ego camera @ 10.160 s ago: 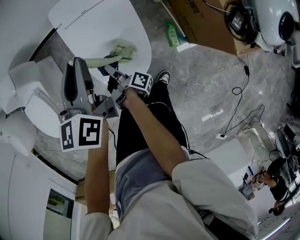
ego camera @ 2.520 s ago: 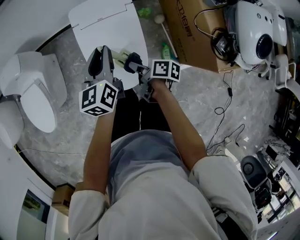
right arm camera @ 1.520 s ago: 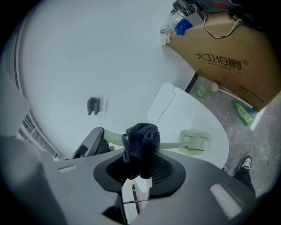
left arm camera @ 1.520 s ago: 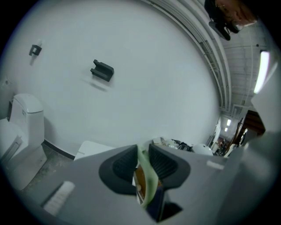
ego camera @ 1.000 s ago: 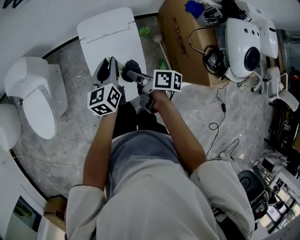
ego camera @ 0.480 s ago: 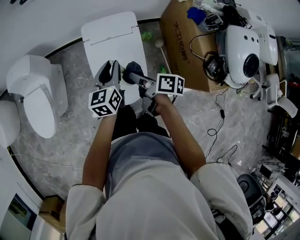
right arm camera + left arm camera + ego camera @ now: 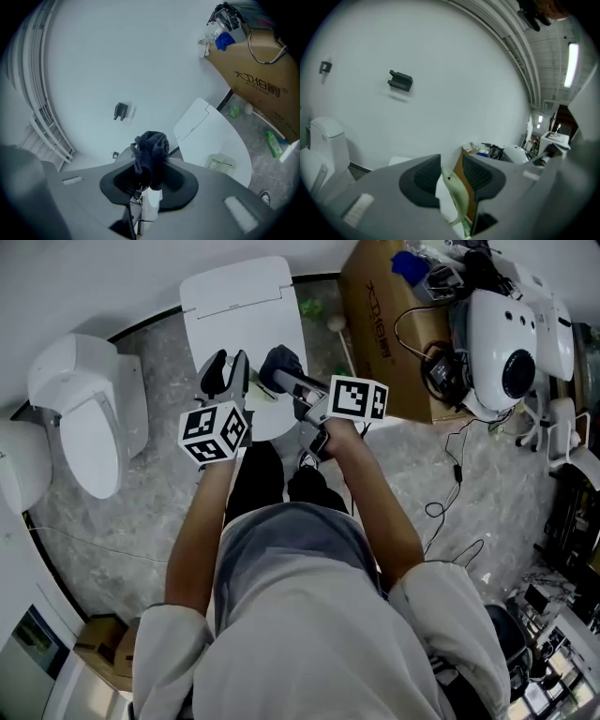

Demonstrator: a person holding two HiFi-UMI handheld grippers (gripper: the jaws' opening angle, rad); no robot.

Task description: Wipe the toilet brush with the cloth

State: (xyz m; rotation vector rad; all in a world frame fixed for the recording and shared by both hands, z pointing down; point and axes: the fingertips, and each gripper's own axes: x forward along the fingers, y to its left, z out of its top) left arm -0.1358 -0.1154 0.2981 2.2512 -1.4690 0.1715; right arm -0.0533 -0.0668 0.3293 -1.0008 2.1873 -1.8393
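Observation:
My left gripper (image 7: pixel 225 369) is shut on the pale green handle of the toilet brush (image 7: pixel 457 199), which runs up between its dark pads (image 7: pixel 423 180). In the right gripper view the brush's pale green head (image 7: pixel 220 164) rests on a white board (image 7: pixel 206 133). My right gripper (image 7: pixel 281 373) is shut on a dark blue cloth (image 7: pixel 150 149) that bunches up above its jaws; the same cloth (image 7: pixel 279 360) shows in the head view. The two grippers are close side by side over the board's near end (image 7: pixel 246 315). In the head view most of the brush is hidden by the grippers.
A white toilet (image 7: pixel 89 418) stands to the left on the grey stone floor. A cardboard box (image 7: pixel 394 315) with clutter on top and a white machine (image 7: pixel 511 334) are to the right. A green bottle (image 7: pixel 274 143) lies on the floor by the box. Cables trail at right.
Ten seconds ago the brush lay out over the board with its head in view; now the grippers cover it. Over the last second both grippers kept their grip and stayed together.

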